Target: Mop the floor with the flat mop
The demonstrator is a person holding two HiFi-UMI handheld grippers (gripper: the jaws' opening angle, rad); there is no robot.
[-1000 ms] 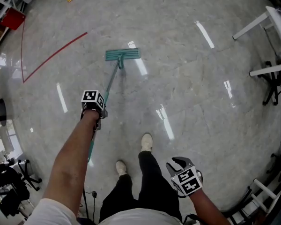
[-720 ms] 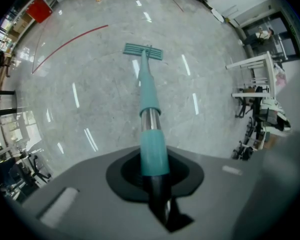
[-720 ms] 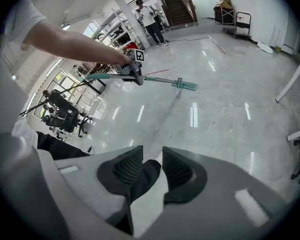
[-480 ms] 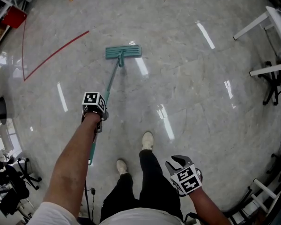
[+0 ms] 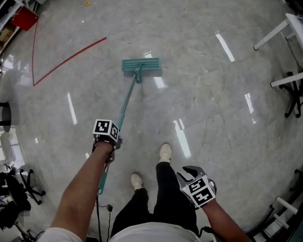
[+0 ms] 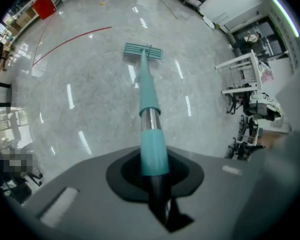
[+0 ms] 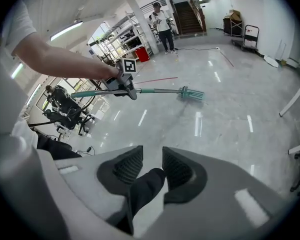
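Note:
The flat mop has a teal head lying flat on the grey stone floor ahead of me, and a long teal handle that slants back to my left side. My left gripper is shut on the handle at about its middle. In the left gripper view the handle runs out from between the jaws to the mop head. My right gripper hangs open and holds nothing, low at my right side. The right gripper view shows the gap between its jaws, with my dark trouser leg behind it, and the mop head farther off.
White table legs stand at the right edge. A red line is taped on the floor at the far left, near a red box. Black chairs and a cable lie at my left. A person stands far off.
My left gripper and the mop have drawn back a little toward me, and the view has shifted. The right gripper has hardly moved.

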